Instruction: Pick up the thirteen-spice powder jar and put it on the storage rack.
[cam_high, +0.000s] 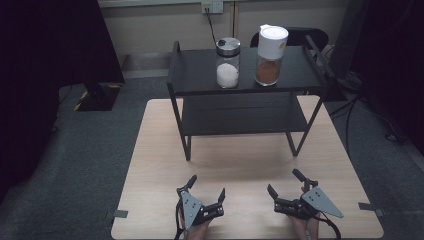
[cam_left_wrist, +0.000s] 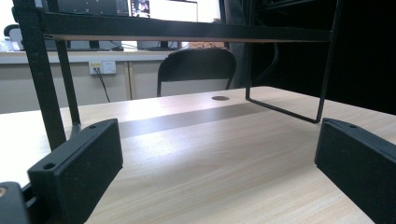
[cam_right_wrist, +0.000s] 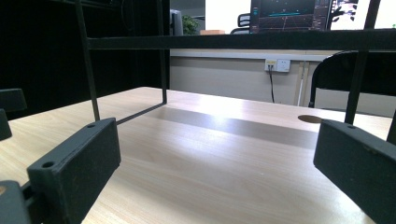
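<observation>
On top of the black rack (cam_high: 197, 80), well away from the left gripper (cam_high: 206, 190) and right gripper (cam_high: 285, 183), both spread wide and empty, stand two jars (cam_high: 227, 62): probably glass, smooth, breakable, best pinched mid-body.

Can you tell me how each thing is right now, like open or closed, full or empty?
Left hand-held gripper: open, holding nothing, low over the table.
Right hand-held gripper: open, holding nothing, low over the table.
Jar with silver lid: upright, lid on, partly full of white powder, on the top shelf.
Jar with white lid: upright, lid on, partly full of brown powder, on the top shelf.
Black rack: standing upright; lower shelf bare.
</observation>
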